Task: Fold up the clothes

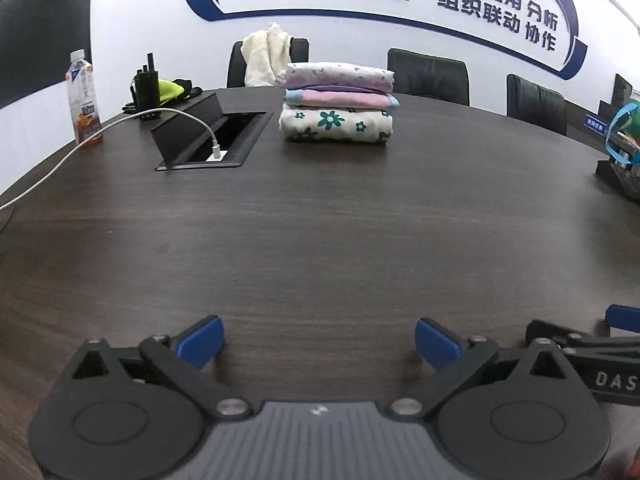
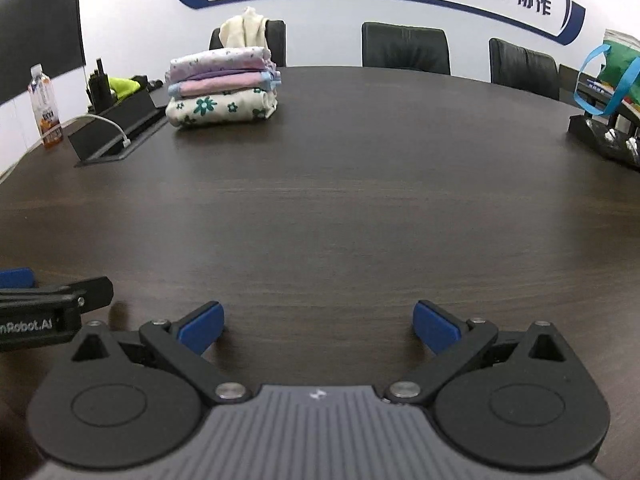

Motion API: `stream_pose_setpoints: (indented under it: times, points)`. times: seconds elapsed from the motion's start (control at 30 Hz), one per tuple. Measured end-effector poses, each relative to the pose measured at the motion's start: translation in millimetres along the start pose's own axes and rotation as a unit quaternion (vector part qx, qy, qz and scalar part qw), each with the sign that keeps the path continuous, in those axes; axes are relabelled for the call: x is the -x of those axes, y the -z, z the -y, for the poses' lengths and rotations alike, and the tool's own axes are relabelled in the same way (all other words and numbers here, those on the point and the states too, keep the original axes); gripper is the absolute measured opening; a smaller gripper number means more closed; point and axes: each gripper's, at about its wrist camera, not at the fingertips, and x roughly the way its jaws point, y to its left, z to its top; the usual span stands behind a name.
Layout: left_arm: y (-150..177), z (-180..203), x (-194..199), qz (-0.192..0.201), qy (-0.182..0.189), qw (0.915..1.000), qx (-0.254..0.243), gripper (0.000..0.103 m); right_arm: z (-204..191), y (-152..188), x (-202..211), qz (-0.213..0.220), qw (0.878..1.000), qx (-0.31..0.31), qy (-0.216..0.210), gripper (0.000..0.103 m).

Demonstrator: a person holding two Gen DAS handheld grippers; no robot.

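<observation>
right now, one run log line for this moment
left claw open, empty | right claw open, empty | folded stack on table | nothing held

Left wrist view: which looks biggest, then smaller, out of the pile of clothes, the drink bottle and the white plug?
1. Pile of clothes, clearly the largest.
2. Drink bottle, tall but narrow.
3. White plug, by far the smallest.
All three sit at a similar distance from the camera, so the order looks safe.
</observation>
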Motion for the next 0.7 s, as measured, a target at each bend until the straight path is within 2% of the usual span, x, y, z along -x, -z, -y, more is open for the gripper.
stream_pose_setpoints:
  times: [0.2, 0.7]
  points:
    - [-1.1, 6.4, -3.7, -0.006, -0.01, 0.9998, -0.016, 0.103, -1.2, -1.9, -2.0, 0.0, 1.0, 0.003, 0.004, 0.103]
    - [-2.1, 6.8, -4.5, -0.005, -0.013, 0.9998, -0.015, 0.103, -1.6, -2.5, -3.2, 0.005, 1.0, 0.013, -0.009, 0.103]
